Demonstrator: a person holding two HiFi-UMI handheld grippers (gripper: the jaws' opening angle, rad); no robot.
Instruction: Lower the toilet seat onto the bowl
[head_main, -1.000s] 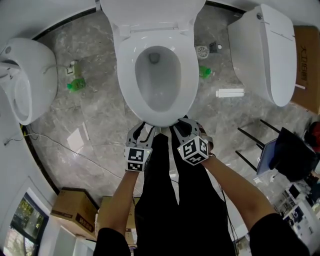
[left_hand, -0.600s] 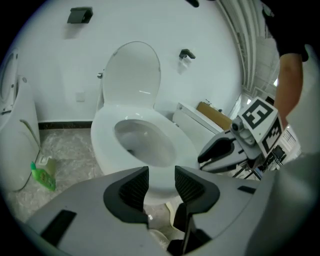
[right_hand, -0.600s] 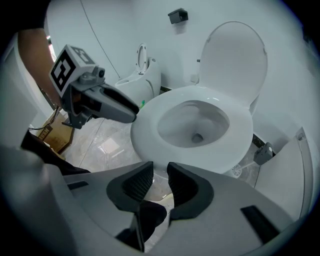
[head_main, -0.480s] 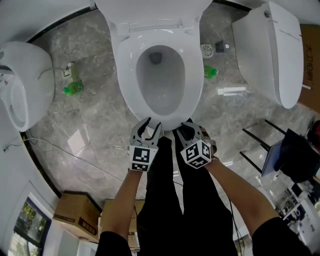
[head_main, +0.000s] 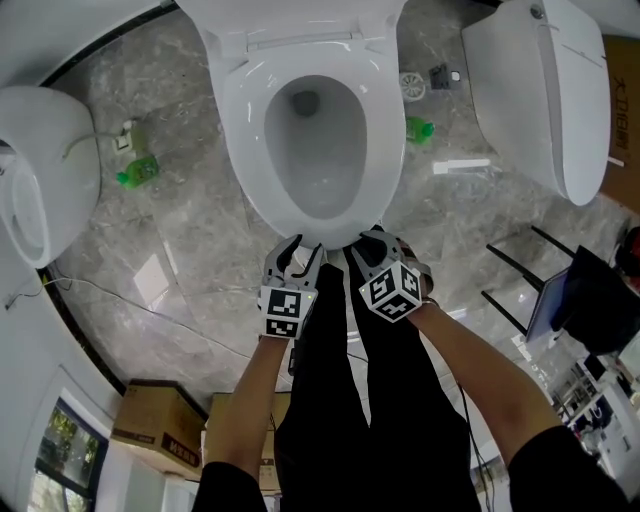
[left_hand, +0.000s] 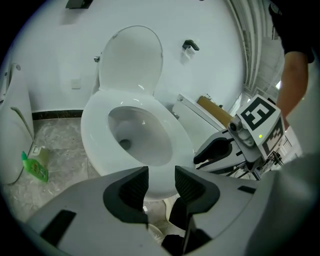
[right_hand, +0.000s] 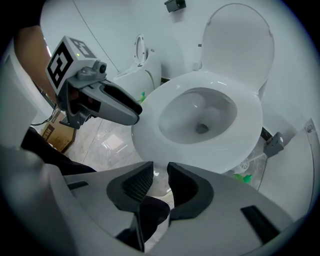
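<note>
While both grippers hung just before the bowl's front edge, the toilet seat lay flat on it, long axis running away from us; left gripper gaped wide, right gripper narrower, both empty, equally near

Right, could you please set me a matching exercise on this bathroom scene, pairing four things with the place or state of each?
Things:
1. white oval toilet lid
2. white ring-shaped toilet seat
3. brown cardboard box
4. left tool

Places or states:
A. open, nothing between its jaws
B. standing upright
C. lying flat on the white ceramic bowl
D. at the lower left edge of the head view

Pairs: 1-B, 2-C, 3-D, 4-A
</note>
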